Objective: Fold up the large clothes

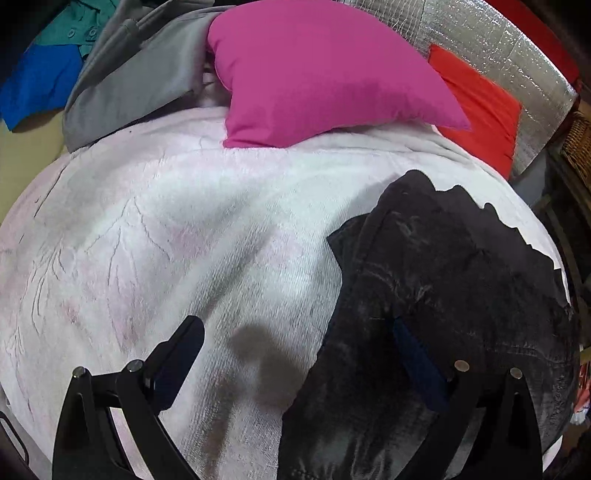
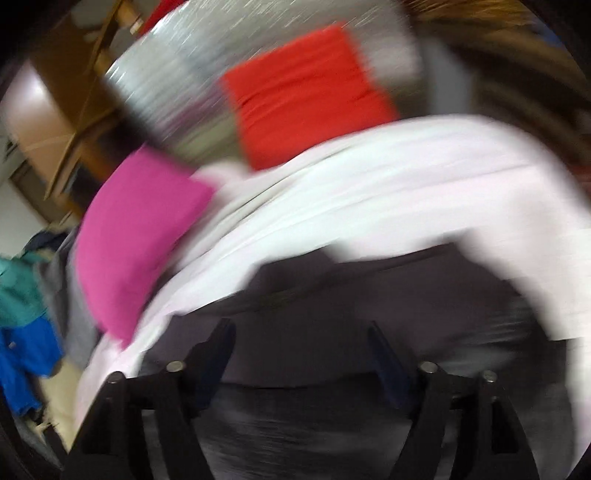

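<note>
Dark garment (image 1: 443, 295) lies bunched on the white blanket (image 1: 184, 240) covering the bed, toward the right side in the left wrist view, not yet folded flat. Left gripper (image 1: 299, 332) is seen wide apart and empty: one finger sits over bare blanket, the other over the garment, nothing pinched. Right gripper (image 2: 301, 336) is also spread and empty, hovering over the same dark cloth (image 2: 332, 295); that view is heavily motion-blurred, so contact cannot be judged.

Risks, as judged:
- The plush blanket could be pinched together with the garment if a grab is made at the cloth edge; the fold would then drag the bedding.
- Only one layer may be caught, since the garment is crumpled, giving a skewed fold.
- A misplaced grab is likely if the right side closes at this speed.

Around: pink pillow (image 1: 325, 74) and red pillow (image 1: 480, 114) sit at the far side of the blanket, limiting spread-out room there. Grey clothing (image 1: 129, 81), green clothing (image 1: 74, 26) and blue clothing (image 1: 40, 85) are heaped far left, well apart. Silver foil sheet (image 1: 498, 40) lies behind the pillows.
</note>
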